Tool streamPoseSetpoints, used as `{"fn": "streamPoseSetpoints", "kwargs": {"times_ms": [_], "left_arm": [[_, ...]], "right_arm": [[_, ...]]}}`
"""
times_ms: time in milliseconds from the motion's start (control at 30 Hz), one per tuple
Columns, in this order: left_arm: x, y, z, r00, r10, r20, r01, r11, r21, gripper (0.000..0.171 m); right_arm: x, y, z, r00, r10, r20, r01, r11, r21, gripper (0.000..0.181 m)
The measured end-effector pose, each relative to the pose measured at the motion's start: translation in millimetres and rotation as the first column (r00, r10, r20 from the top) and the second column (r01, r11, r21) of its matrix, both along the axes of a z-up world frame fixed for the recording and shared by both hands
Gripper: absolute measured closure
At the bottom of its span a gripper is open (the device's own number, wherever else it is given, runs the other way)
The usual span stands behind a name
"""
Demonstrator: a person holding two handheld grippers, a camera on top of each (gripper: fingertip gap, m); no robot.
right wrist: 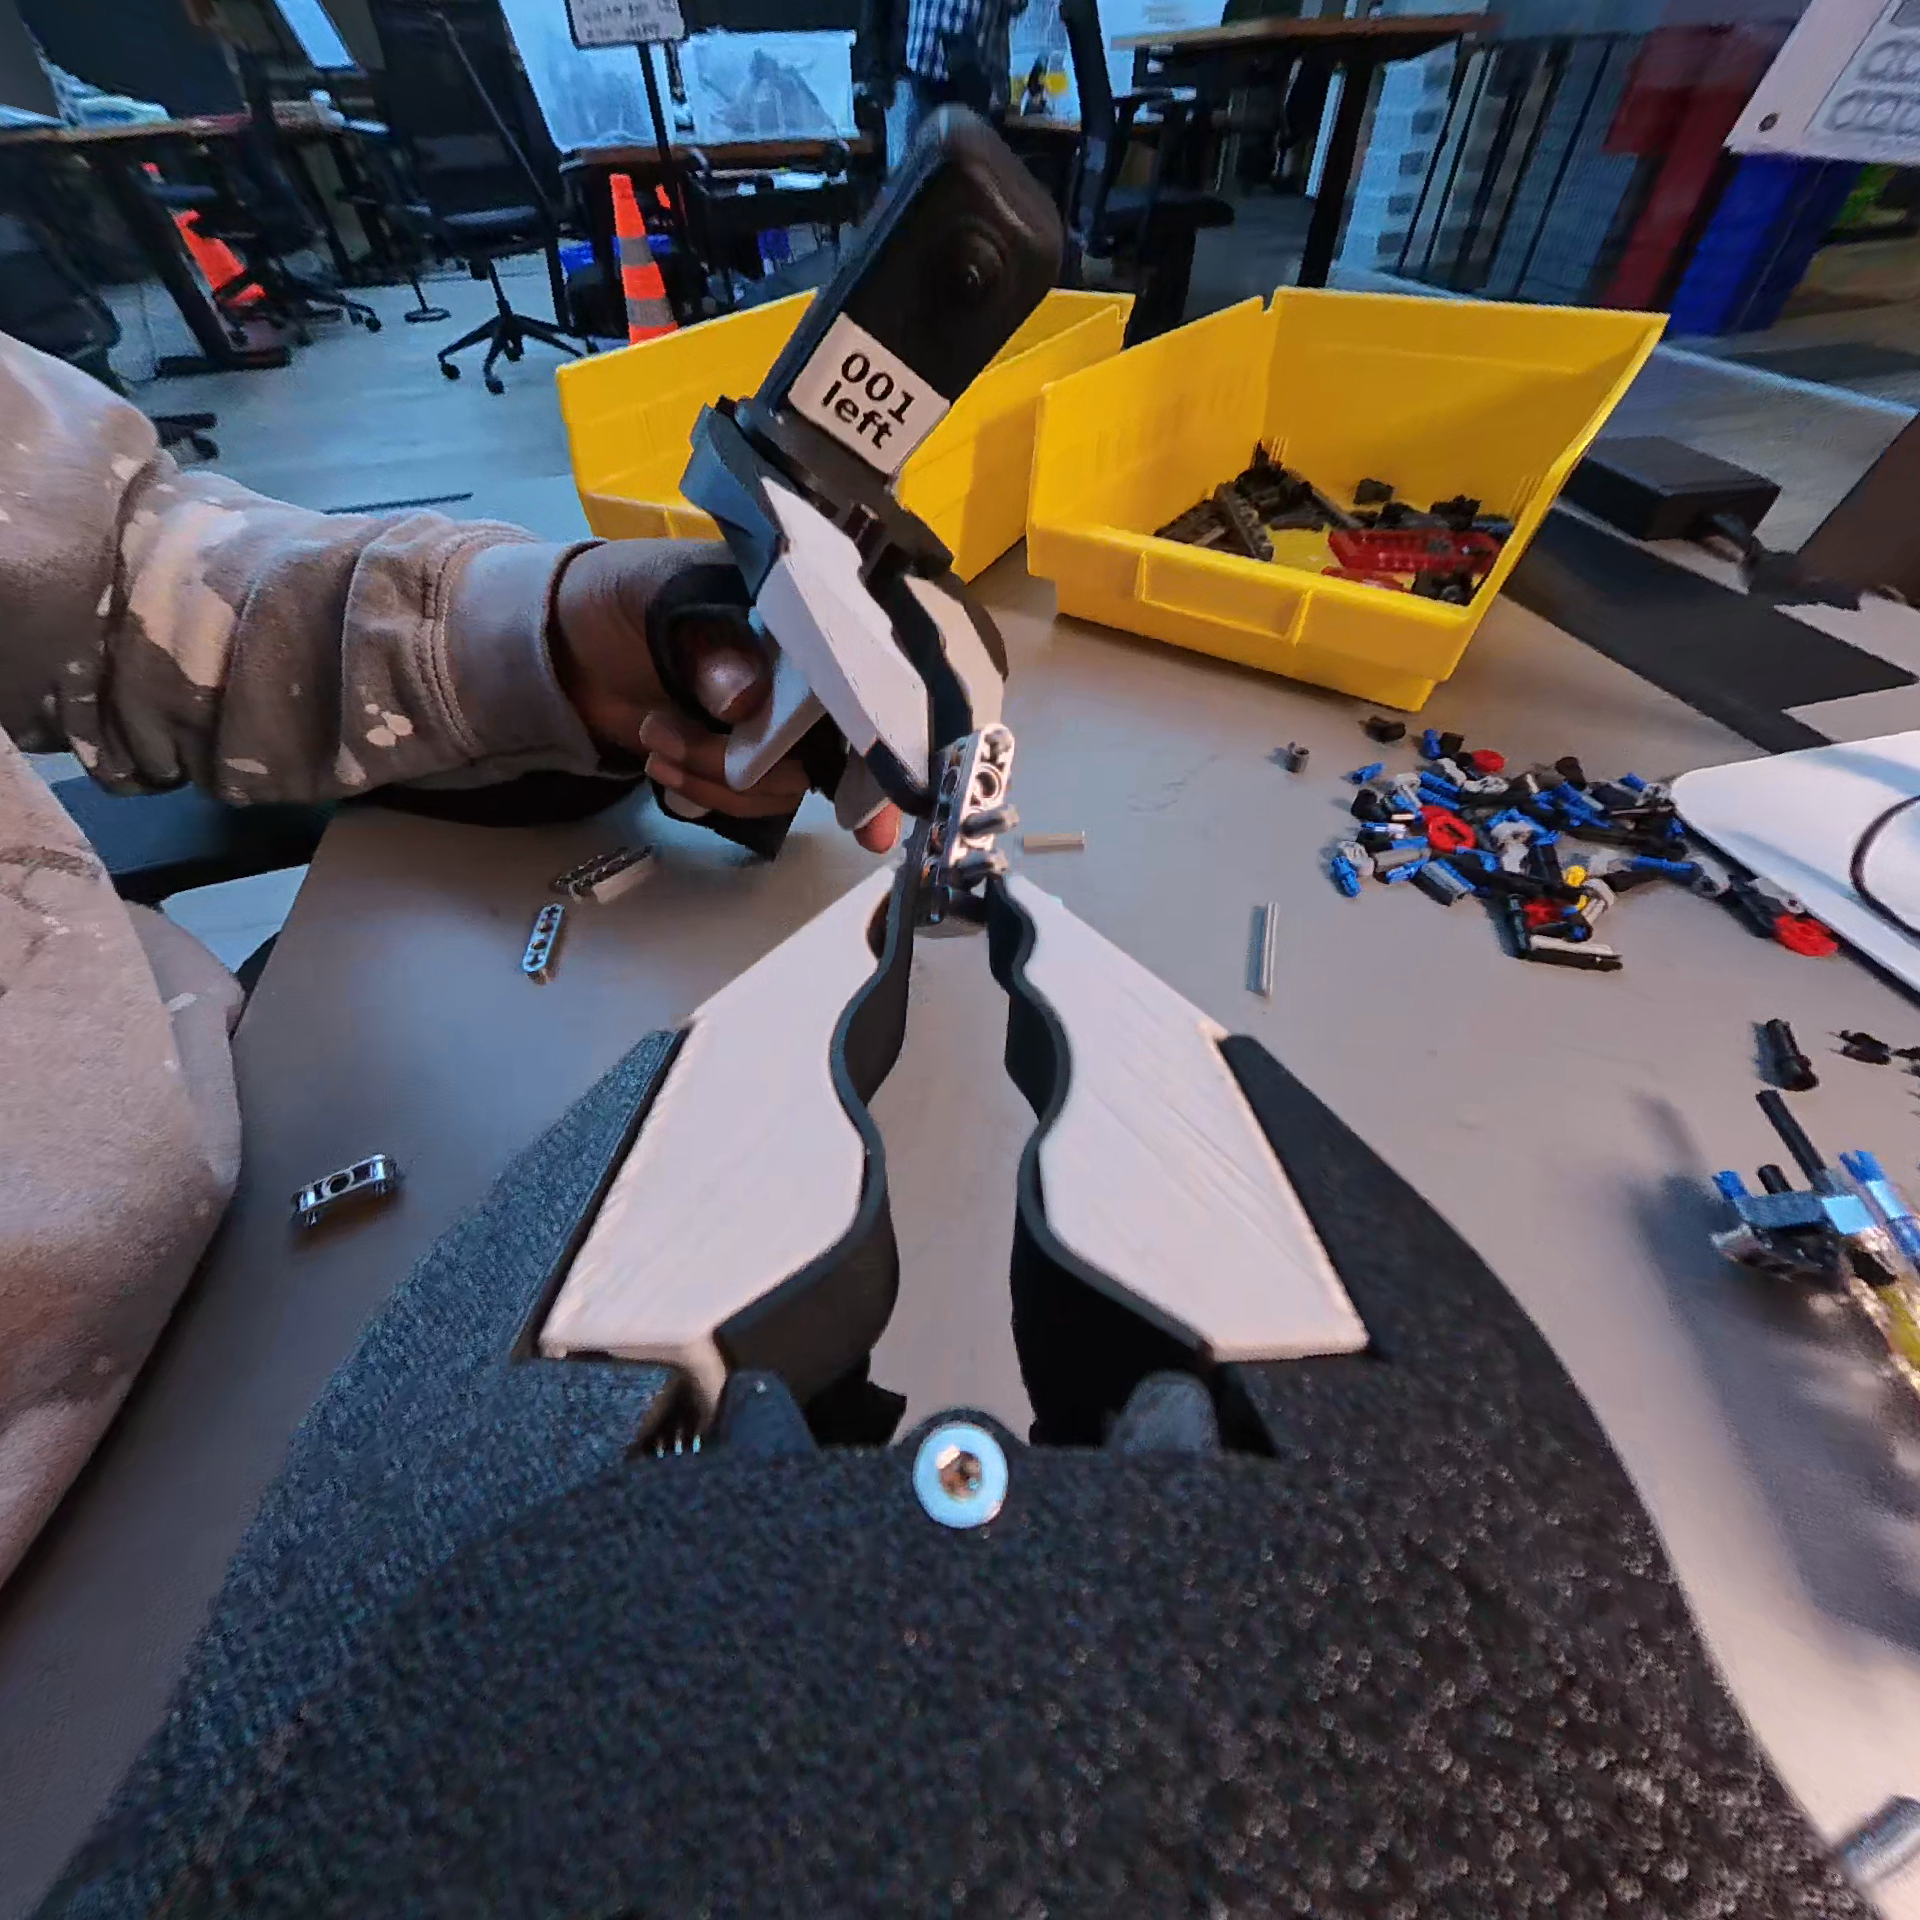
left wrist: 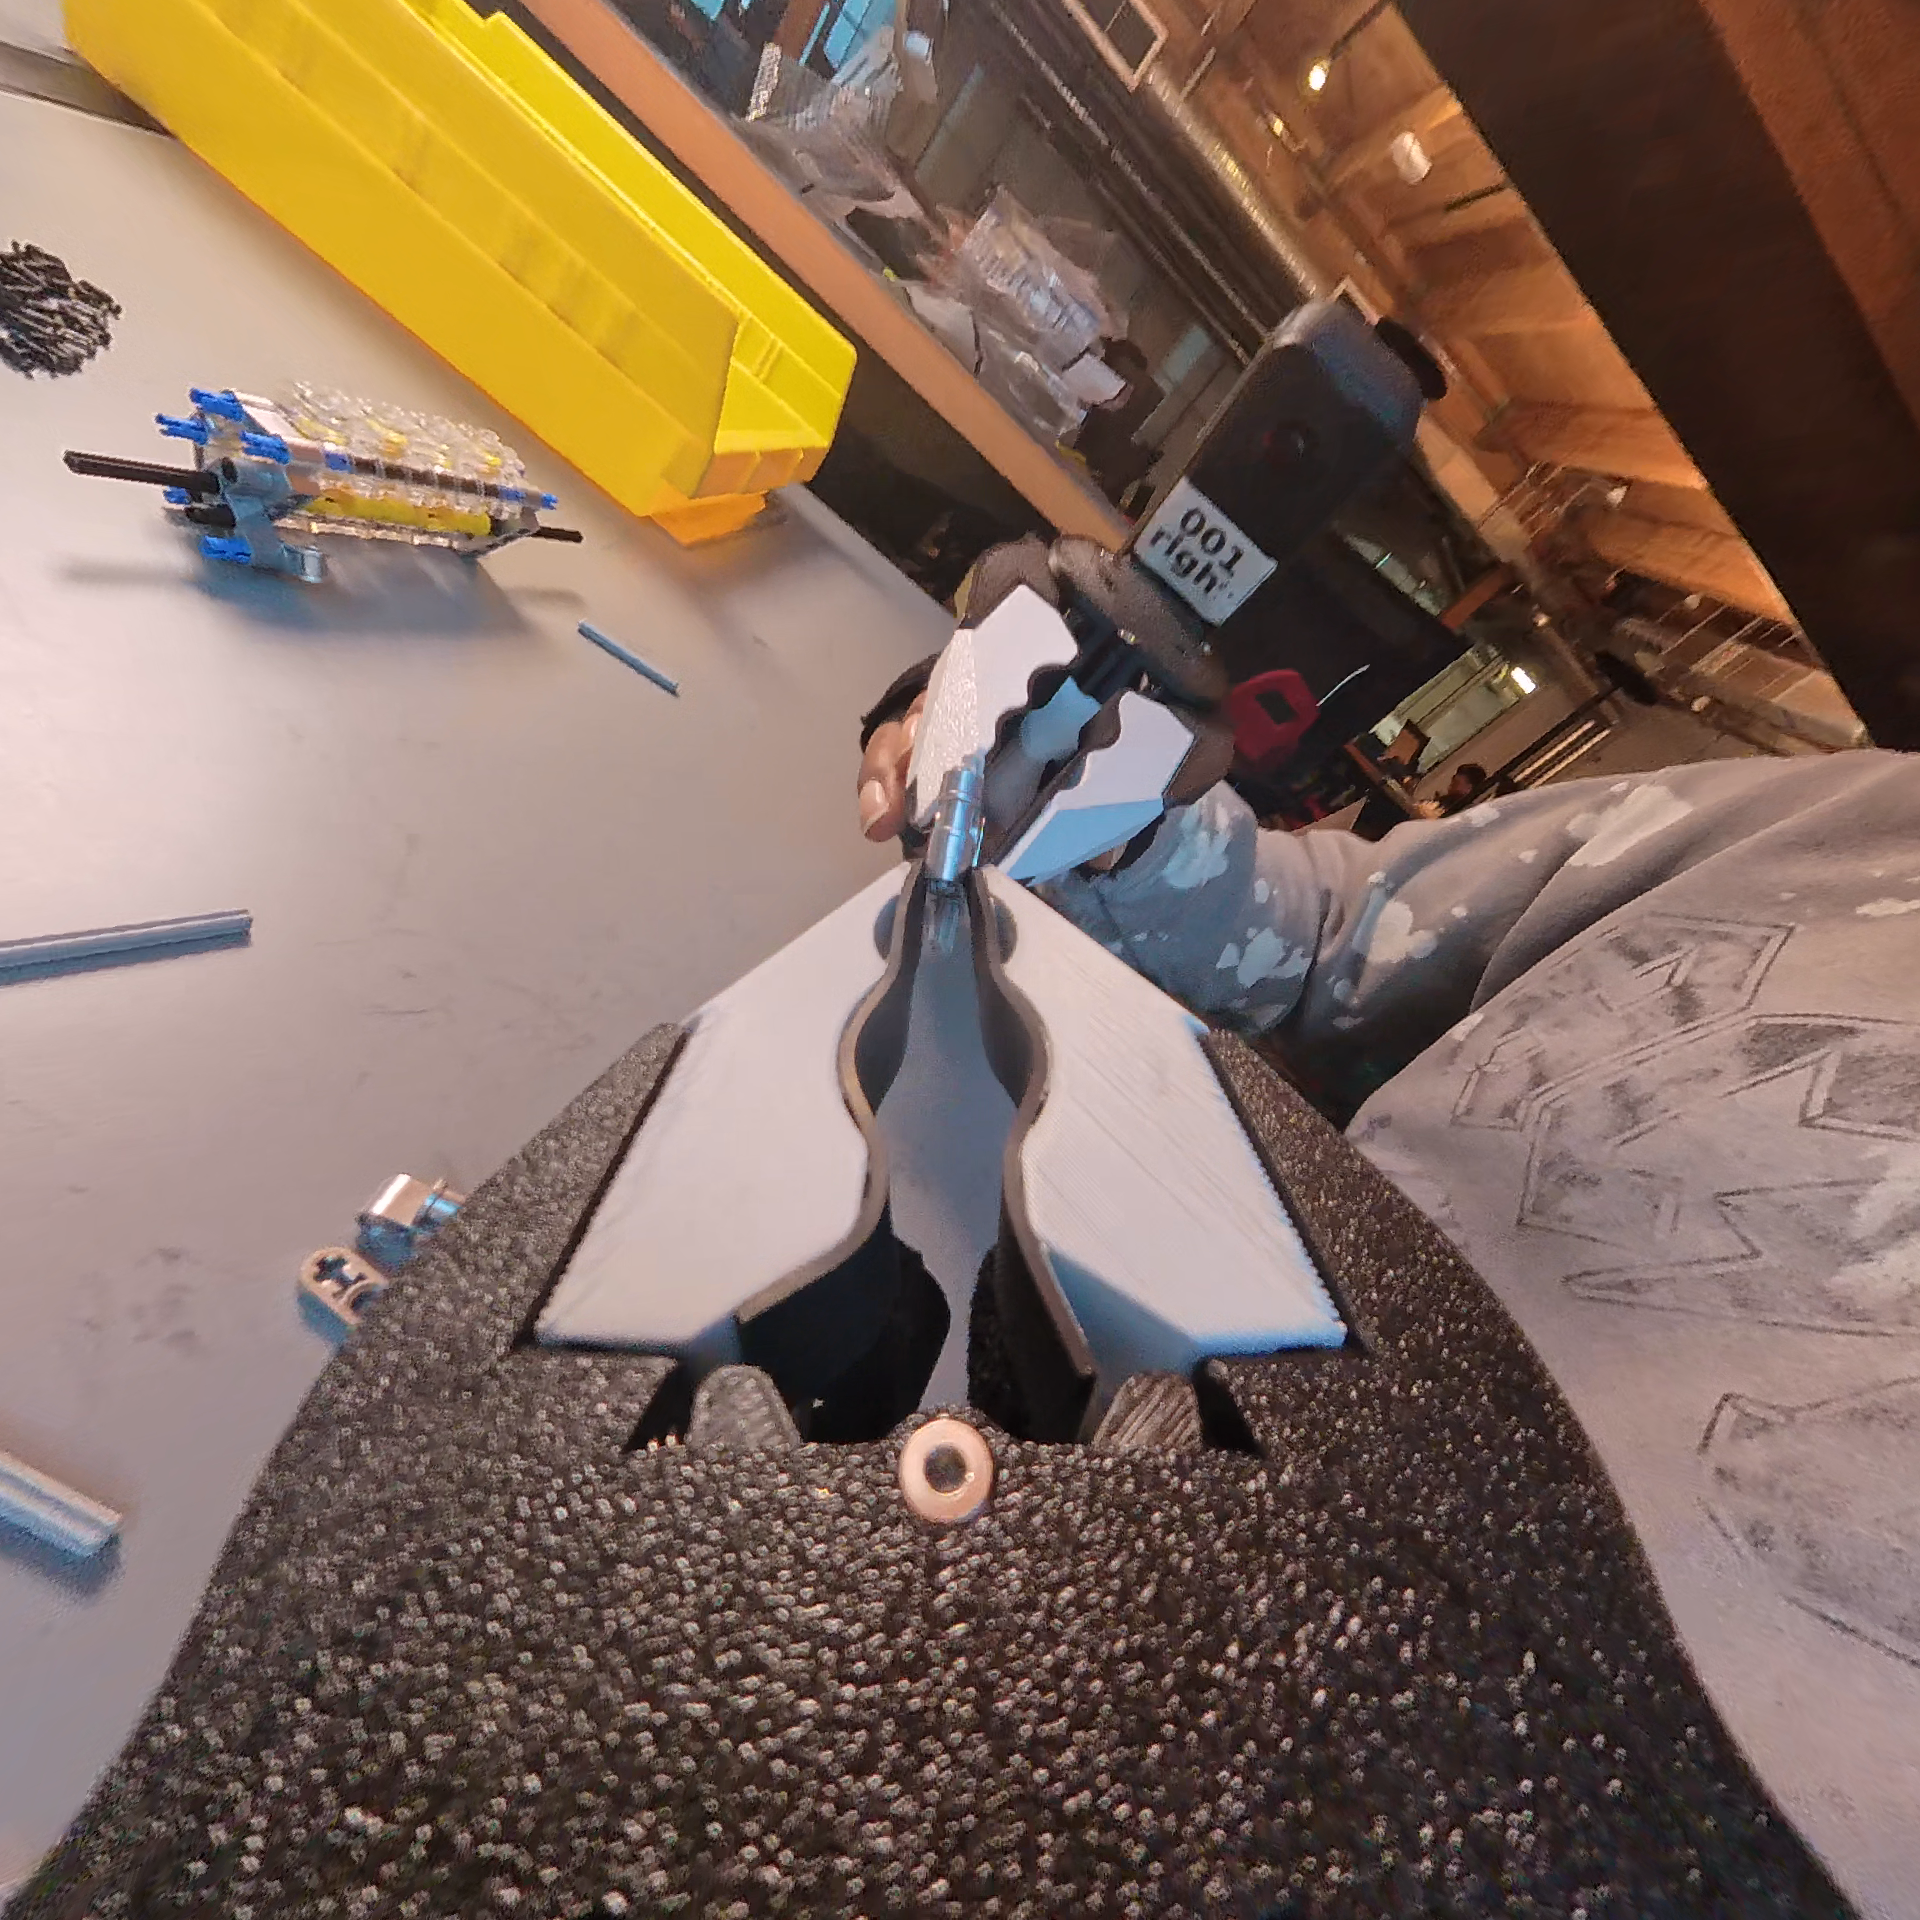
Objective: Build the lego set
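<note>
In the left wrist view, the left gripper [left wrist: 943, 902] has its tips nearly together, pinching the end of a small grey beam [left wrist: 954, 821] held in the air above the table [left wrist: 436, 935]; the right gripper [left wrist: 982, 810] meets it from beyond, clamping the same piece. A partly built model [left wrist: 343, 478] lies near a yellow bin [left wrist: 520, 208]. In the right wrist view, the right gripper [right wrist: 951, 894] is narrowed on the beam's [right wrist: 971, 795] lower end, the left gripper [right wrist: 914, 774] on its upper part. The beam looks light, rigid, smooth plastic, best gripped across its flat sides. Loose parts [right wrist: 1507, 842] lie scattered well to one side.
</note>
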State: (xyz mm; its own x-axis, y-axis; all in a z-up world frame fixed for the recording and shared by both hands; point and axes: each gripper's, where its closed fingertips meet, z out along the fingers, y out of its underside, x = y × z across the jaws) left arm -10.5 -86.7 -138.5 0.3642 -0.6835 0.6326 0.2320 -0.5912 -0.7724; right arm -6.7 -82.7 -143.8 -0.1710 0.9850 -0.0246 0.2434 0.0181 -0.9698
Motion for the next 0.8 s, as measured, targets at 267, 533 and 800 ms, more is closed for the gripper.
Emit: {"fn": "streamPoseSetpoints", "kwargs": {"times_ms": [267,533,800], "left_arm": [[12.0,-19.2,-66.7,0.924,-0.164,-0.347,0.099,0.976,-0.196,0.165],[9.0,-26.9,-83.0,0.895,-0.207,-0.396,0.093,0.953,-0.289,0.165],[0.0,-20.9,-86.0,0.881,-0.167,-0.443,0.050,0.964,-0.263,0.165]], "right_arm": [[13.8,-9.0,-62.1,0.925,0.090,0.370,-0.036,0.988,-0.151,0.170],[16.4,-9.2,-70.7,0.903,0.116,0.413,-0.036,0.980,-0.197,0.162],[20.0,-18.8,-38.2,0.946,0.082,0.314,-0.102,0.994,0.047,0.138]]}}
